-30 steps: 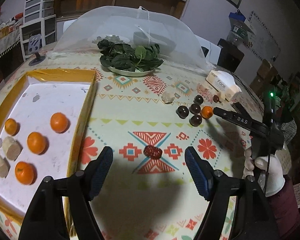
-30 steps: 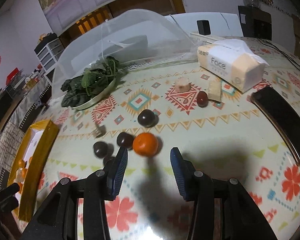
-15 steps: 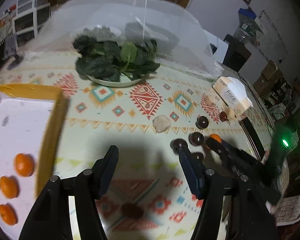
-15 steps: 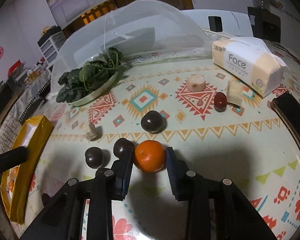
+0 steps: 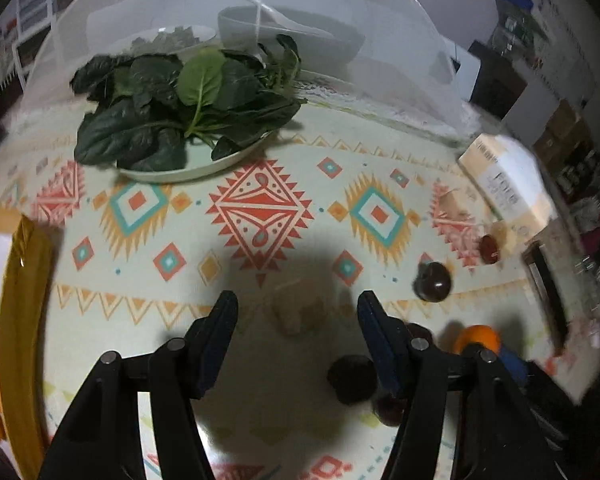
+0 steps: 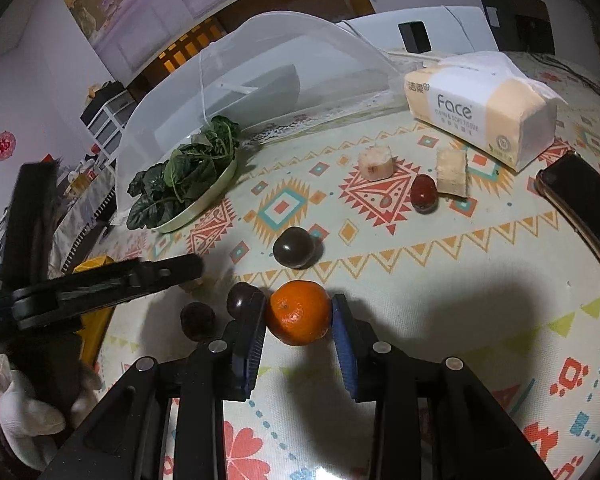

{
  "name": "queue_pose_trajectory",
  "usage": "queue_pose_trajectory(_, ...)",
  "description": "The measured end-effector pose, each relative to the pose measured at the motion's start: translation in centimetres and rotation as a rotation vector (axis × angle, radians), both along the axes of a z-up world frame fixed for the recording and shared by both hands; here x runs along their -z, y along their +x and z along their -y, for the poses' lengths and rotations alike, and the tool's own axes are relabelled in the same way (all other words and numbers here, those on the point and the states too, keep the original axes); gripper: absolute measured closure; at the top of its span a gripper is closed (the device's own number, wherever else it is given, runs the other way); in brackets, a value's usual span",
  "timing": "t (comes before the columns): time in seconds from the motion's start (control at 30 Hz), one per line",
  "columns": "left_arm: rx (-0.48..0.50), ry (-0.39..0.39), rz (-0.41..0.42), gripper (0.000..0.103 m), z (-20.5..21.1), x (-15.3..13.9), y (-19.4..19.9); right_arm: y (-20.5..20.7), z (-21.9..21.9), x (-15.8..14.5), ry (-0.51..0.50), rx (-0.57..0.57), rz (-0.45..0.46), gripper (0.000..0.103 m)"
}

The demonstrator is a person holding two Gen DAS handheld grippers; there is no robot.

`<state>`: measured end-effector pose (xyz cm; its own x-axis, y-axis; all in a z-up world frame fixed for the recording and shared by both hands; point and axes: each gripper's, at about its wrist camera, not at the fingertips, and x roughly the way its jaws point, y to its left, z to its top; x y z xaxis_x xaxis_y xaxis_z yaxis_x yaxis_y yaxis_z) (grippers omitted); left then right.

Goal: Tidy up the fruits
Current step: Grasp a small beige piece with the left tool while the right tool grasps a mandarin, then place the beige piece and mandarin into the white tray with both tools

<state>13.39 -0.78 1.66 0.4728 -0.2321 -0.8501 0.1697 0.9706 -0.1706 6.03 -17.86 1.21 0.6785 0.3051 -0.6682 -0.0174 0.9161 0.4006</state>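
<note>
Now right fingers [image 6: 299, 334] clamp the orange [image 6: 299, 312]; left fingers [image 5: 296, 312] apart; dark fruit [image 6: 242, 299] adjacent.

Counted in the right wrist view: one orange mandarin [image 6: 299, 312], three dark round fruits [image 6: 293, 247], one red date [image 6: 423, 193], two pale cut chunks [image 6: 375, 163], one plate of greens [image 6: 184, 184], one tissue pack [image 6: 480, 108]. One more pale chunk [image 5: 298, 312] is seen in the left wrist view.
</note>
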Motion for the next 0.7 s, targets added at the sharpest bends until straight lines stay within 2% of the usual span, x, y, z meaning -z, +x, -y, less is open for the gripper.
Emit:
queue_pose_trajectory(0.03,0.002,0.013,-0.004,0.079,0.2,0.1,0.1,-0.1,-0.1,-0.1,-0.008,0.0,0.004,0.068)
queue_pose_trajectory(0.13,-0.006,0.024,-0.003,0.087,0.1,0.1,-0.2,-0.2,0.0,-0.2,-0.014,0.004,0.013,0.068)
queue_pose_trajectory(0.2,-0.012,0.023,0.007,0.088,-0.2,-0.3,-0.7,-0.3,0.1,-0.2,-0.014,0.011,0.017,0.068)
queue_pose_trajectory(0.37,-0.015,-0.034,0.021,0.088,-2.4,-2.3,-3.3,-0.6,0.4,-0.4,-0.014,0.031,0.044,0.068)
queue_pose_trajectory(0.6,-0.053,-0.186,0.055,0.088,-10.5,-6.4,-10.0,-0.9,-0.4,-0.9,-0.064,0.03,0.075,0.068)
queue_pose_trajectory(0.7,-0.092,-0.205,0.082,0.088,-14.6,-7.5,-12.9,-1.2,-1.1,-1.3,-0.082,0.016,0.071,0.068)
